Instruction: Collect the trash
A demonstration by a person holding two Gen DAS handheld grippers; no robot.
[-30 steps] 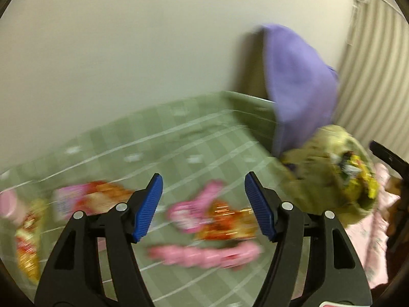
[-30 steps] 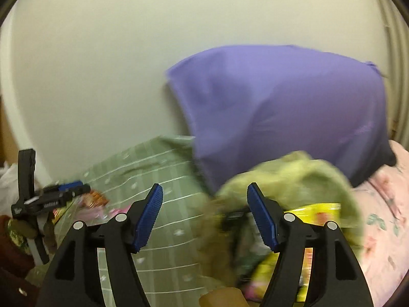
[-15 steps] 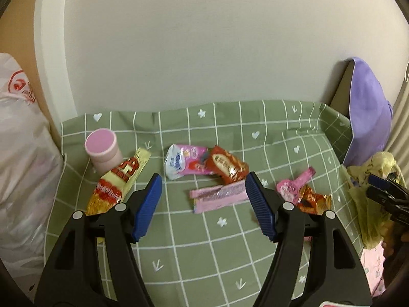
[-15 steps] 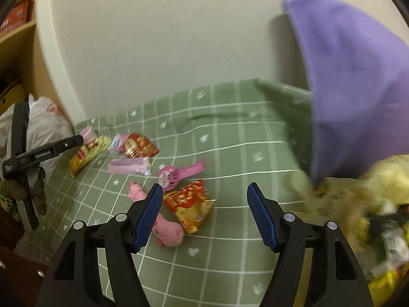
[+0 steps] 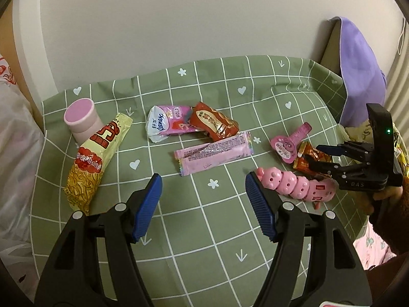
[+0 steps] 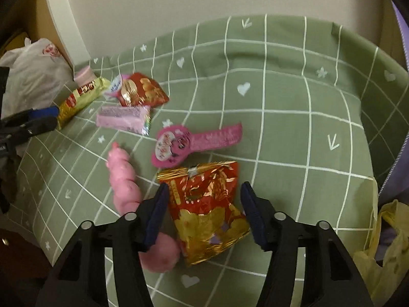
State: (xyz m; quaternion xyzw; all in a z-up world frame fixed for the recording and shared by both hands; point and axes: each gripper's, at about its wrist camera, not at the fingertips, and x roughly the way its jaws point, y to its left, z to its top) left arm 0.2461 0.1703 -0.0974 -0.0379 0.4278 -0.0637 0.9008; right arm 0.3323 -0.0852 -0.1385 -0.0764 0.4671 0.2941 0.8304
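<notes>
Right wrist view: right tool (image 6: 203,211), jaws just narrowing but not gripping, straddles the red-gold snack packet (image 6: 207,204) at lower centre; blurred pink toy (image 6: 122,181) partly hidden. Left tool (image 5: 203,204) gapes empty.

Left claw (image 5: 203,206): bare green checked cloth (image 5: 217,245) directly beneath and ahead between the pads; clear lane forward until the pink flat wrapper (image 5: 214,153). Left of it, long noodle packet (image 5: 95,163) with pink cup (image 5: 81,117) behind. Right of it, pink segmented toy (image 5: 294,186) just beside the right pad, right claw (image 5: 319,157) beyond that.

Right claw (image 6: 204,212): red-gold snack bag (image 6: 207,209) fills the gap between the pads, which have just been closing in. Same toy (image 6: 125,179) crowds the left pad. Ahead, pink paddle-shaped packet (image 6: 189,143). Right of it, open cloth, then yellow bag (image 6: 383,243) at the edge.
</notes>
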